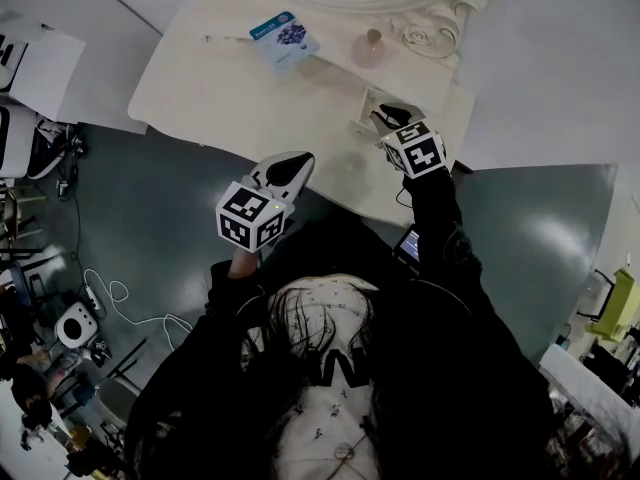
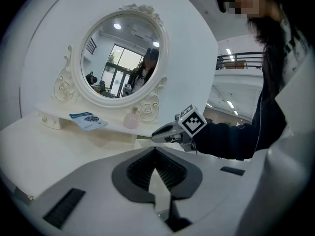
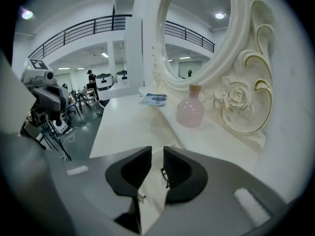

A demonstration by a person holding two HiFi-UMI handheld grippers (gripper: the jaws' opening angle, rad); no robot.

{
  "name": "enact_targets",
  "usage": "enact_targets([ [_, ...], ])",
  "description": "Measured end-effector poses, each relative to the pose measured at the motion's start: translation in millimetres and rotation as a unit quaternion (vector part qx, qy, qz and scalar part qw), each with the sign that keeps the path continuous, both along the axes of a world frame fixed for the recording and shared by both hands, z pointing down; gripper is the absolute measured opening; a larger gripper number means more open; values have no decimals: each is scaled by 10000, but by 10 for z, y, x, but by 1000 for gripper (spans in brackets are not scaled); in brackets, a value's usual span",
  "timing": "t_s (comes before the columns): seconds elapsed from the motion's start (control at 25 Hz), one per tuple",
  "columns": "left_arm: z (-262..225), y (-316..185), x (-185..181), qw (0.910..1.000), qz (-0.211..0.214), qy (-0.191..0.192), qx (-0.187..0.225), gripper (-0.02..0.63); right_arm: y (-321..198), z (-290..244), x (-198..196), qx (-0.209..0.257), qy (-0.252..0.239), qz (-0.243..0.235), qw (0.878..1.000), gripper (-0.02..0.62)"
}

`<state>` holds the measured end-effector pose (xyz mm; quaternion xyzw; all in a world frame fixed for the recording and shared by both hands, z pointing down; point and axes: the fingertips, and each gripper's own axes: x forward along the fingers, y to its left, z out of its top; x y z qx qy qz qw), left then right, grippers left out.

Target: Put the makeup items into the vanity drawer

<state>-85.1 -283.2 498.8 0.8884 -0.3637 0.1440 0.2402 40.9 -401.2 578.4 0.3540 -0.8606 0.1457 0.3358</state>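
On the white vanity (image 1: 220, 93) a pink bottle (image 1: 370, 48) (image 3: 190, 110) and a blue packet (image 1: 285, 36) (image 2: 87, 120) lie on the shelf under the mirror. A thin stick-like item (image 1: 225, 38) lies left of the packet. My right gripper (image 1: 383, 118) (image 3: 157, 151) is at the small drawer (image 1: 362, 106) below the bottle. Its jaws stand a narrow gap apart, and the white drawer front with its small metal knob (image 3: 141, 196) fills that gap. My left gripper (image 1: 298, 160) (image 2: 155, 150) hovers shut and empty over the vanity's front edge.
The oval mirror (image 2: 123, 58) with its carved frame (image 3: 241, 102) rises behind the shelf. White boxes (image 1: 30, 63), cables and stands (image 1: 90, 308) crowd the grey floor at the left. The person's dark sleeve (image 1: 440, 218) reaches across the vanity's right corner.
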Motion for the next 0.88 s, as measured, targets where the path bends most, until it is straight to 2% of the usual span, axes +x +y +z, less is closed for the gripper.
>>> enact_targets([
  [0.24, -63, 118, -56, 9999, 40, 52, 106, 0, 361, -464, -169, 374, -621, 201, 9972, 83],
  [0.52, -175, 369, -128, 9993, 204, 108, 291, 0, 933, -706, -386, 703, -806, 308, 9938, 62],
  [0.88, -249, 844, -264, 9976, 512, 178, 424, 0, 1696, -839, -778, 794, -1070, 427, 9902, 58],
])
